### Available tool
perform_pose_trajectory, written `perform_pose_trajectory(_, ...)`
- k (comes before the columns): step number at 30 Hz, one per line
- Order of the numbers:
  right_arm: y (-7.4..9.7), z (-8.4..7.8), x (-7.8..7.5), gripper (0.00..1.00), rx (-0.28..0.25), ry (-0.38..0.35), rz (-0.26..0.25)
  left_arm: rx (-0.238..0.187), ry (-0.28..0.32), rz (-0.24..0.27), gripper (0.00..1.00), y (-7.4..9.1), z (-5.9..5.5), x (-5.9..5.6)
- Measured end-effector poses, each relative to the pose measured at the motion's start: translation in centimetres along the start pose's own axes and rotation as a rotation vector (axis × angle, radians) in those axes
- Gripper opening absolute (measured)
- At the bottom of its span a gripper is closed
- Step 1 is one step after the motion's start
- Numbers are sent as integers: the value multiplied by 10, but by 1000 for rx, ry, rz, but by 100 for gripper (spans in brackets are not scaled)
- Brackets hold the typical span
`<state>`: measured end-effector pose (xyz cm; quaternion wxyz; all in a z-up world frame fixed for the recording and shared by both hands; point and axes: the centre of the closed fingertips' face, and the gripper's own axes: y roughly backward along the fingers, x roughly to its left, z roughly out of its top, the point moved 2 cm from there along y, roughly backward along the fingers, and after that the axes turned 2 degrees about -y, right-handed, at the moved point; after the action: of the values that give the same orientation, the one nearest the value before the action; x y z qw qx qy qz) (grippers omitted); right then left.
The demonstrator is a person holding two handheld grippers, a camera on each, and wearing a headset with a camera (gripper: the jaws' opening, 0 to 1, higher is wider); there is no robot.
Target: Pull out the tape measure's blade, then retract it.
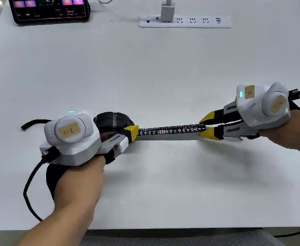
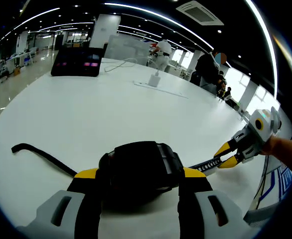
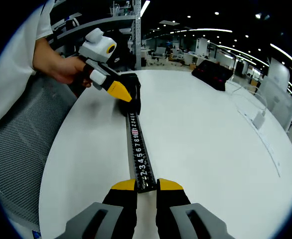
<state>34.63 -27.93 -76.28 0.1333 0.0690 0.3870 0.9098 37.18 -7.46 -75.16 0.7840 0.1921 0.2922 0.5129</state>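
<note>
Left claw (image 1: 123, 134) is holding the black case (image 1: 109, 123) of the tape measure, with one jaw on each side of it. The case is sitting on the white table (image 1: 140, 66) near the front edge, toward the left. In the left gripper view the case (image 2: 138, 167) is sitting snug between that claw's two yellow tips.

Right claw (image 1: 206, 126) is pinching the end of the blade (image 1: 170, 131), with its jaws almost closed on it. The blade is pulled out and is running low along the table from the case to that claw, with its numbers facing up. In the right gripper view the blade (image 3: 138, 154) is stretching away from the yellow tips to the case (image 3: 132, 92).

A thin black strap (image 1: 35, 123) is trailing from the case toward the left edge. A power strip (image 1: 186, 20) is lying by the far edge. A dark screen (image 1: 50, 9) is glowing at the far left corner.
</note>
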Motion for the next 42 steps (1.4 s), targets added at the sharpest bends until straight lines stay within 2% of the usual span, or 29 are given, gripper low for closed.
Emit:
perform_pose_trajectory(22, -24, 22, 6, 10, -69, -24, 16, 1, 16, -4, 58, 0, 0, 0)
perform_pose_trajectory(42, -38, 32, 9, 10, -93, -28, 31, 0, 32, -9, 58, 0, 0, 1)
